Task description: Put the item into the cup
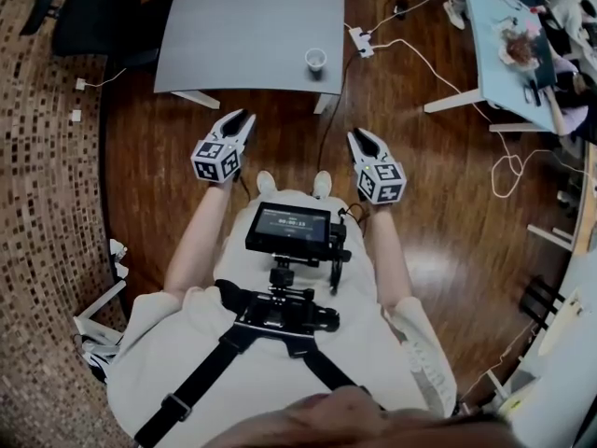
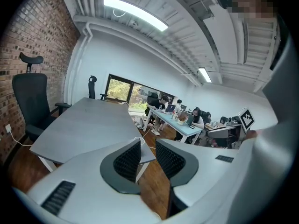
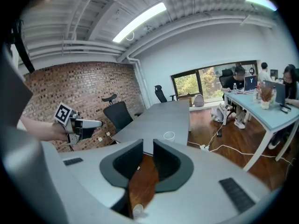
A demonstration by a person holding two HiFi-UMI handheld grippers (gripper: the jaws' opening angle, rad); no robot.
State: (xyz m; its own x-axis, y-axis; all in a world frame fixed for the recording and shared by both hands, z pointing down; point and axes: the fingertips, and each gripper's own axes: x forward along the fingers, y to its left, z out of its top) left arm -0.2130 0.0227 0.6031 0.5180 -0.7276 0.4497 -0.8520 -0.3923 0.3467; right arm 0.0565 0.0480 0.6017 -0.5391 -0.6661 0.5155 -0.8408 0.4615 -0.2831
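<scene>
A white paper cup [image 1: 316,60] stands near the front edge of the grey table [image 1: 252,26], and it is the same cup [image 3: 169,136] seen just beyond the jaws in the right gripper view. My left gripper [image 1: 240,122] hovers over the wooden floor short of the table, to the left of the cup. In its own view the left gripper [image 2: 147,154] has its jaws apart with nothing between them. My right gripper [image 1: 361,139] hangs level with it on the right. The right gripper [image 3: 148,158] shows a narrow empty gap. I see no item in either gripper.
A black office chair [image 1: 93,12] stands at the table's far left. A power strip with white cables [image 1: 360,42] lies on the floor right of the table. A light blue desk [image 1: 504,35] with people seated stands at the right. A brick wall is on the left.
</scene>
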